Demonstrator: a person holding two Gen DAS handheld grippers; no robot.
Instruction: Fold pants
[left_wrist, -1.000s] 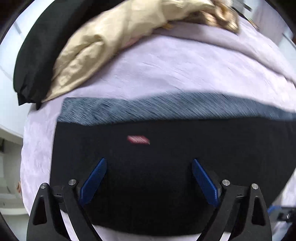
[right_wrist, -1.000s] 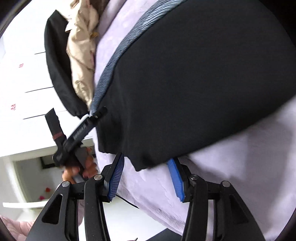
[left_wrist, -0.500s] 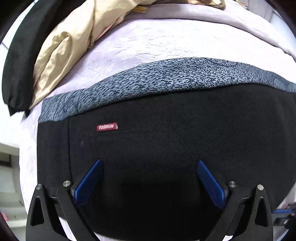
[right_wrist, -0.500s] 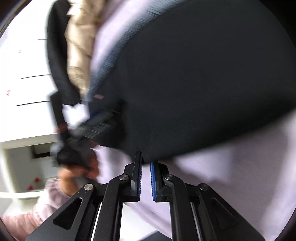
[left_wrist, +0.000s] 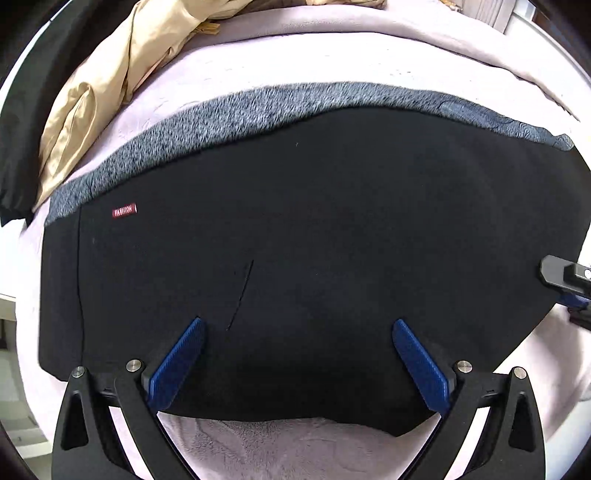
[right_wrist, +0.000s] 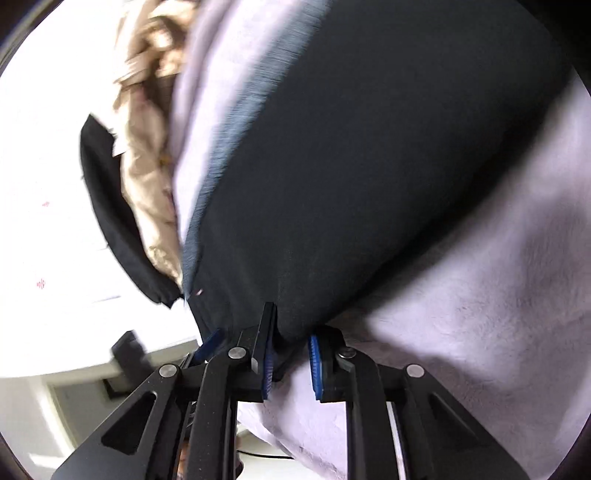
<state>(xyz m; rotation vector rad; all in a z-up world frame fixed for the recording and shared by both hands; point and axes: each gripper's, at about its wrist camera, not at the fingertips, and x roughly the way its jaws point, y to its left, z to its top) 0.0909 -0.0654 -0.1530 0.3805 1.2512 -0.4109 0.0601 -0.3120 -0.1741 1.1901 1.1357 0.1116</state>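
Black pants (right_wrist: 369, 166) blurred, edges cropped

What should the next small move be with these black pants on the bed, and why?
Probably bring the left tool down and close it on the near edge of the black pants. It hangs wide open over flat fabric, holding nothing, while the right tool has a corner of the pants between its pads, its jaws opening slightly. Folding likely needs both edges gripped.

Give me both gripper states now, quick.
Left gripper: open wide above the black pants, holding nothing.
Right gripper: pinching the black pants at their edge, jaws starting to open.
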